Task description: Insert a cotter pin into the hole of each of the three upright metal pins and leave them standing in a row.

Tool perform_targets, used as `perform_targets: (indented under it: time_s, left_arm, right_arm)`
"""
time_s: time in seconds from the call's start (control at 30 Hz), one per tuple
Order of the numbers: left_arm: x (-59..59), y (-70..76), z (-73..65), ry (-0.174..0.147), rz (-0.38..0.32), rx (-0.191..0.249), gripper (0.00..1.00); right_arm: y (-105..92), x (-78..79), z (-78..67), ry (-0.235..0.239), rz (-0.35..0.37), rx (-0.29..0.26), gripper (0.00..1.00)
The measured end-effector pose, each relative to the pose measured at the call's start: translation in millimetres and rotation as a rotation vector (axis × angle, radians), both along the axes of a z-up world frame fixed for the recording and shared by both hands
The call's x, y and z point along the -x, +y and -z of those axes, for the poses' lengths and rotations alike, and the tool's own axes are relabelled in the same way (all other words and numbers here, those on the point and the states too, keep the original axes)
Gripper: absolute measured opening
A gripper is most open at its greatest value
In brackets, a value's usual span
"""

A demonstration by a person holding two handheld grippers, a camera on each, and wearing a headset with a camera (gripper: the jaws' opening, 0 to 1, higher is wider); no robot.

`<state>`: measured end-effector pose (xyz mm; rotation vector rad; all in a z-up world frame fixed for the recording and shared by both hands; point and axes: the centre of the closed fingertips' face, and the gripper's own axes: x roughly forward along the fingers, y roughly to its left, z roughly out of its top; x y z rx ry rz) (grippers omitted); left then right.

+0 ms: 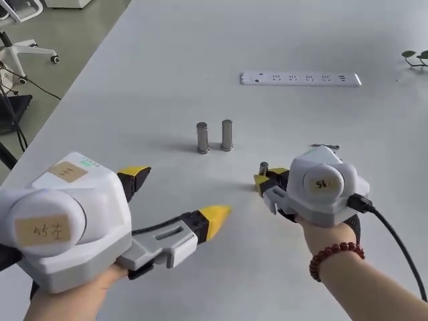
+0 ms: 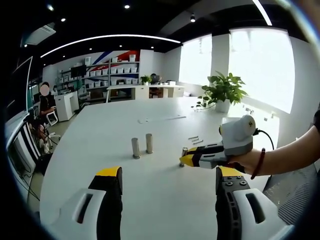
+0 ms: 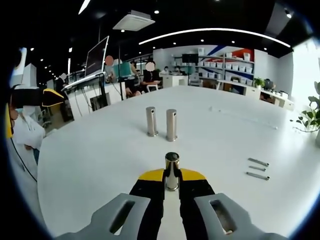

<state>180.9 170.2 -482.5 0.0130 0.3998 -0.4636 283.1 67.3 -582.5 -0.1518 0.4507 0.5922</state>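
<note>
Two upright metal pins point(image 1: 202, 137) point(image 1: 227, 134) stand side by side mid-table, also seen ahead in the right gripper view point(image 3: 151, 121) point(image 3: 171, 124). A third metal pin point(image 3: 172, 170) stands upright between the yellow tips of my right gripper point(image 3: 172, 176), which is shut on it; in the head view that pin point(image 1: 263, 168) pokes up at the right gripper point(image 1: 262, 180). My left gripper point(image 1: 177, 197) hovers open at the near left, nothing between its jaws point(image 2: 165, 182). Three cotter pins point(image 3: 257, 168) lie on the table to the right.
A white power strip point(image 1: 301, 79) lies at the far side of the white table point(image 1: 167, 60). A potted plant point(image 2: 222, 92) stands at the table's far edge. Office chairs point(image 1: 20, 47) and people sit beyond the table's left side.
</note>
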Motion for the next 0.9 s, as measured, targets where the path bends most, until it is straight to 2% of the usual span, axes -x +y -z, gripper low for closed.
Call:
perform_targets:
  time_s: [0.13,0.43,0.63,0.9]
  left_arm:
    - [1.1,1.6,0.7,0.002,-0.001,-0.011,0.75]
    - [1.2,2.3,-0.1,0.001,-0.001,-0.017,0.76]
    - [1.7,0.8,-1.2,-0.001,0.005,-0.023,0.76]
    - [2.7,-1.3,-4.0,-0.010,0.005,-0.022,0.77]
  right_arm:
    - [-0.9,1.3,0.8,0.005,0.011,-0.007,0.12]
    - [-4.2,8.2,-5.5,0.011,0.003,-0.038,0.18]
    - [-10.1,15.4,-14.0,0.008,-0.048,-0.037,0.20]
    - [-29.2,21.1,-26.8,0.001,-0.101,-0.015,0.24]
